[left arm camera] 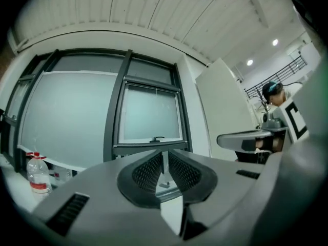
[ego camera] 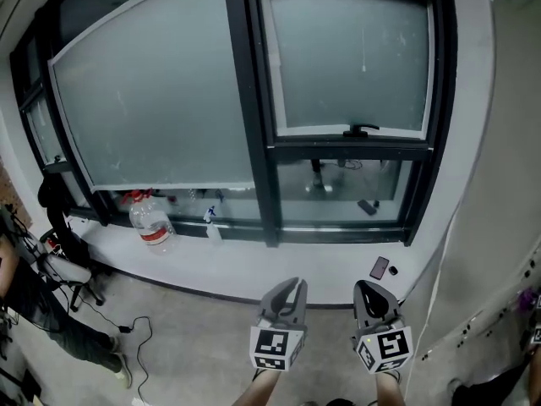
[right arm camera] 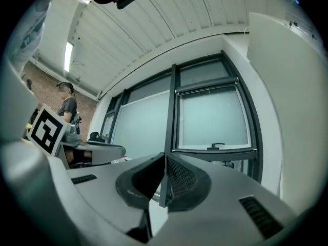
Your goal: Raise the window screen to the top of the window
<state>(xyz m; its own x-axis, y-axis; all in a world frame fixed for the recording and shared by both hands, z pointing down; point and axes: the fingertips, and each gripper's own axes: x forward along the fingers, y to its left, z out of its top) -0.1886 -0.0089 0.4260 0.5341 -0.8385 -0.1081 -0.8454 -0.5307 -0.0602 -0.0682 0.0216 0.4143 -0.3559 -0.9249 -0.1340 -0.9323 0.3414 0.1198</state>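
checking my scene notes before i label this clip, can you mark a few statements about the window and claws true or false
The left claw grips the screen handle. False: it hangs low, empty, touching nothing.
A water bottle stands on the sill at the left. True.
The window screen is raised to the top of the window. False: its handle sits far below the top.
A dark phone lies on the sill at the right. True.
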